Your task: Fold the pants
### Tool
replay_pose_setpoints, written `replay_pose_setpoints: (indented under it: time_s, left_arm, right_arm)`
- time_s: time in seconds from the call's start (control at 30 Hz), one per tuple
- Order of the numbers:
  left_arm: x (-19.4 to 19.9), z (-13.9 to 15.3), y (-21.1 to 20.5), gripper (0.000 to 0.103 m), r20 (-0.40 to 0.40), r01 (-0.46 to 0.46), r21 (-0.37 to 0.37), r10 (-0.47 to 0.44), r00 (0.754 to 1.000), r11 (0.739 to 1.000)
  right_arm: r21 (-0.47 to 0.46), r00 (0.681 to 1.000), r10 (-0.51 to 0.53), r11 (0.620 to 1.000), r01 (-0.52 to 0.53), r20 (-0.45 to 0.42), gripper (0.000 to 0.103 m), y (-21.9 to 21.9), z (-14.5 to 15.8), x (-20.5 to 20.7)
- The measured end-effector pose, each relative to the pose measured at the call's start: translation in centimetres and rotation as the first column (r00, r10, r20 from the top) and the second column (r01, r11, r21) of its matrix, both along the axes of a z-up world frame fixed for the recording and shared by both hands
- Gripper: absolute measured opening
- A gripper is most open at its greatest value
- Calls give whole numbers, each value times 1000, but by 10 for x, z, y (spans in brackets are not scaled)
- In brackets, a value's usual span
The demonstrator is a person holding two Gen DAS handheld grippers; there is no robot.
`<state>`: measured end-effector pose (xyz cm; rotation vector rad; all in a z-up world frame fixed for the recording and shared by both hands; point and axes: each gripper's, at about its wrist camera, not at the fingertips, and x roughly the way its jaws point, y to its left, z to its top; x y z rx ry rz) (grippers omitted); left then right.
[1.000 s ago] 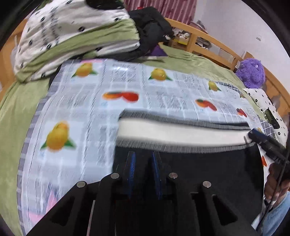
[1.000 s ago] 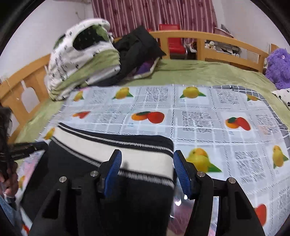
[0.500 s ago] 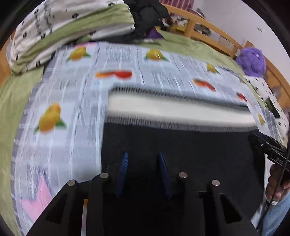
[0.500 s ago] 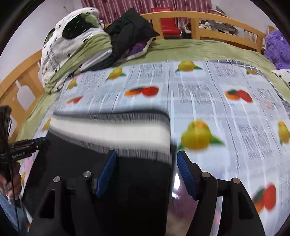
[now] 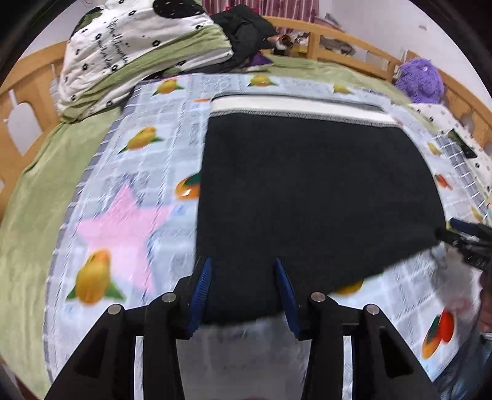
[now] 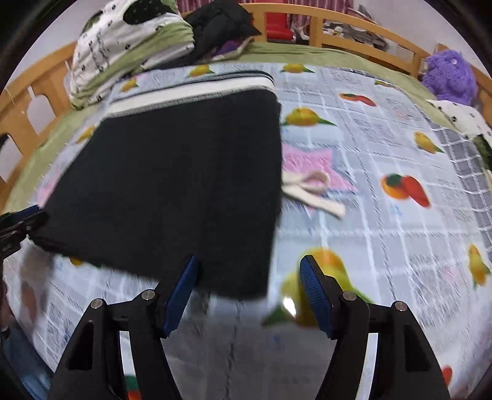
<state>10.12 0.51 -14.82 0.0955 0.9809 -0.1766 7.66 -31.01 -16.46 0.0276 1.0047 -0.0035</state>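
Pants (image 5: 307,190) folded flat on fruit-print sheet (image 5: 144,172), frame centre — left gripper (image 5: 244,289) fingers just opening, right gripper (image 6: 249,284) fingers wide, both straddling near hem, gripping nothing.

A: From my feed the pants (image 5: 310,190) look like matt black knit cloth, with a ribbed white waistband (image 5: 295,106).

B: I see a glossy printed sheet (image 6: 384,215) under them; it catches a glare. The bed frame (image 6: 353,27) is varnished wood.

A: My left hand-held gripper (image 5: 244,292) is matt black plastic with ridged blue pads (image 5: 201,289) and shiny metal screw heads.

B: The purple toy (image 6: 449,77) looks fuzzy plush.
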Motion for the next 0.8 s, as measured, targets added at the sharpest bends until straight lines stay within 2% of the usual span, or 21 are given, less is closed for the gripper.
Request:
replay_pose_setpoints:
  time_s: [0.1,0.23,0.27,0.37,0.43,0.5,0.63,0.67,0.73,0.77,0.8]
  left_arm:
    - [-13,11,-1,41,-4,-12,-3,12,1000,1000]
    - [-32,38,-10,41,28,-15,-32,16,999,999]
    - [-38,48,-13,43,51,-20,-22,21,998,1000]
    - [-51,69,-21,59,98,-39,-4,39,994,999]
    - [-60,86,-26,61,119,-46,4,45,992,999]
    - [-71,102,-30,69,149,-50,5,49,988,999]
    - [-94,125,-35,75,212,-53,4,51,976,999]
    - [-98,129,-36,75,218,-54,-1,53,974,999]
    - [-107,134,-34,75,223,-58,-23,62,973,998]
    - [-112,136,-32,76,222,-59,-38,66,973,998]
    - [-114,137,-31,81,225,-63,-49,72,972,997]
  right_arm:
    - [7,1000,-15,1000,15,15,66,0,16,-17]
    - [31,994,-43,999,40,102,66,4,58,-40]
    - [36,992,-51,998,47,120,66,5,67,-45]
    - [41,987,-61,998,55,152,66,10,93,-57]
    - [60,987,-63,997,55,150,66,12,103,-60]
    - [67,986,-83,995,74,144,66,12,109,-67]
    - [10,981,-102,995,102,165,67,20,124,-82]
    - [-10,978,-104,994,108,182,69,23,129,-88]
    - [-24,973,-100,994,107,207,87,28,138,-99]
    - [-21,971,-92,995,99,222,90,30,142,-106]
    - [-22,969,-87,995,95,232,92,31,145,-110]
